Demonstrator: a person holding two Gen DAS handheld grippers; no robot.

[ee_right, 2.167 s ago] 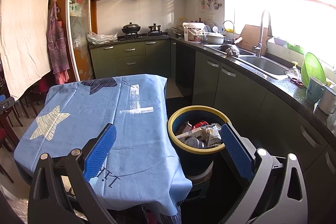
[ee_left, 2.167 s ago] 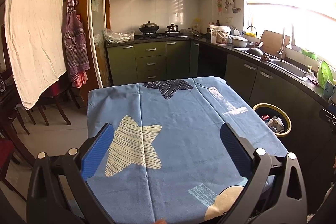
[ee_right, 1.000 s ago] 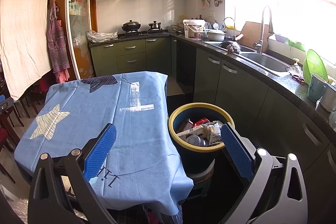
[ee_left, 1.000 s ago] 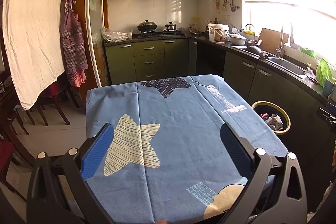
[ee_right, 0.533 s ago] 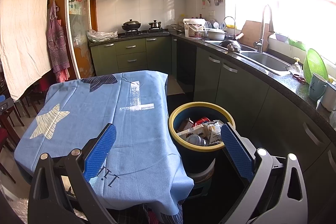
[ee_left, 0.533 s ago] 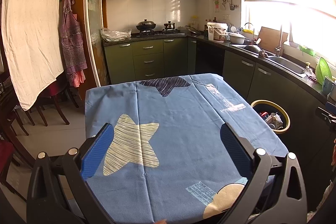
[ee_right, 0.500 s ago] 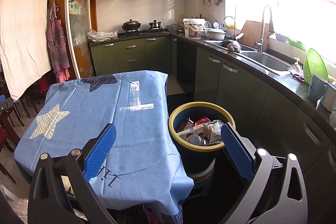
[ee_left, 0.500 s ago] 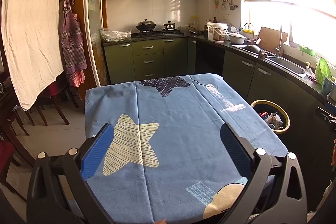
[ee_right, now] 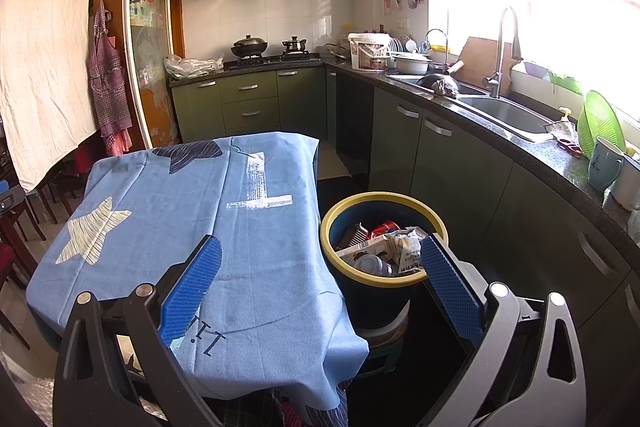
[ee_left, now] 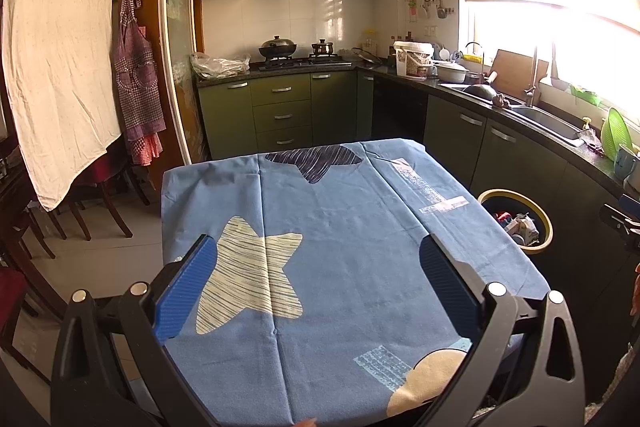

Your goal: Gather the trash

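Observation:
A blue bin with a yellow rim (ee_right: pixel 332 215) stands on the floor right of the table and holds trash (ee_right: pixel 384 251): wrappers, a red can, cups. It also shows in the left wrist view (ee_left: pixel 544 223). My right gripper (ee_right: pixel 320 287) is open and empty, held over the table's right edge and the bin. My left gripper (ee_left: pixel 318 287) is open and empty above the table, which is covered by a blue cloth with star prints (ee_left: pixel 340 227). I see no loose trash on the cloth.
Dark green cabinets and a black counter (ee_right: pixel 500 135) with a sink (ee_right: pixel 504 115) run along the right. A stove with pots (ee_left: pixel 296 51) is at the back. Wooden chairs (ee_left: pixel 100 203) and a hanging white sheet (ee_left: pixel 60 67) are left. A green strainer (ee_right: pixel 600 123) and mugs (ee_right: pixel 604 163) sit on the counter.
Both views have shifted slightly, as if both grippers rose or tilted a little. Both grippers stay open and empty; the bin and table have not moved.

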